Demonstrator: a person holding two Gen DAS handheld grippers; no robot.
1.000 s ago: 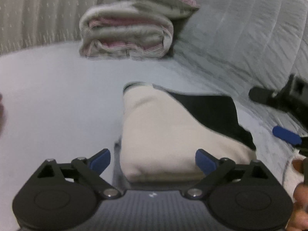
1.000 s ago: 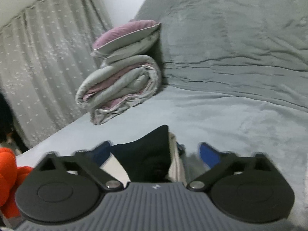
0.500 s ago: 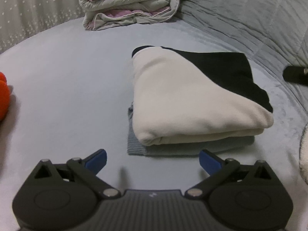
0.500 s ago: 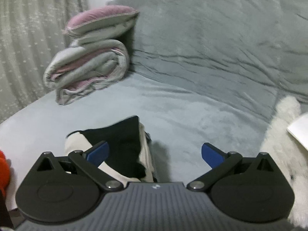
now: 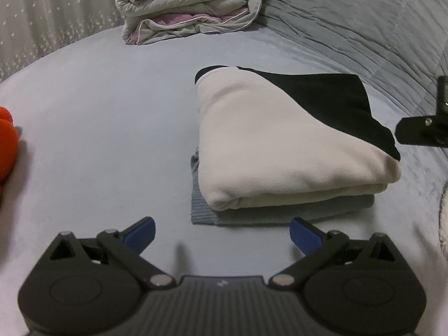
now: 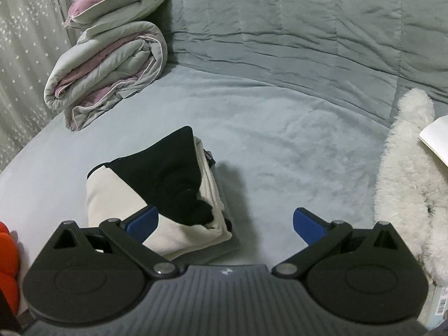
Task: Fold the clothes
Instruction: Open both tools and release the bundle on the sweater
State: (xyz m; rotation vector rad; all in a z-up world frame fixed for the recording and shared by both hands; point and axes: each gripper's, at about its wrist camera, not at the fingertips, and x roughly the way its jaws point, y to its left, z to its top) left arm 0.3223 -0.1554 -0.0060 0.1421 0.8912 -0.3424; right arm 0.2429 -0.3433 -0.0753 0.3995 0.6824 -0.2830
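Where the left view lacks it, white fluffy fabric (image 6: 406, 173) shows.

Orange object (image 5: 5, 142) cut by edge

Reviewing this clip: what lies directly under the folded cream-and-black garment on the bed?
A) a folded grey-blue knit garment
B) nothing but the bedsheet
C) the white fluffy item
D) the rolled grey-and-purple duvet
A: in the left wrist view the cream-and-black garment rests on a folded grey-blue knit garment, whose ribbed edge pokes out beneath it; the duvet lies apart at the far end of the bed.
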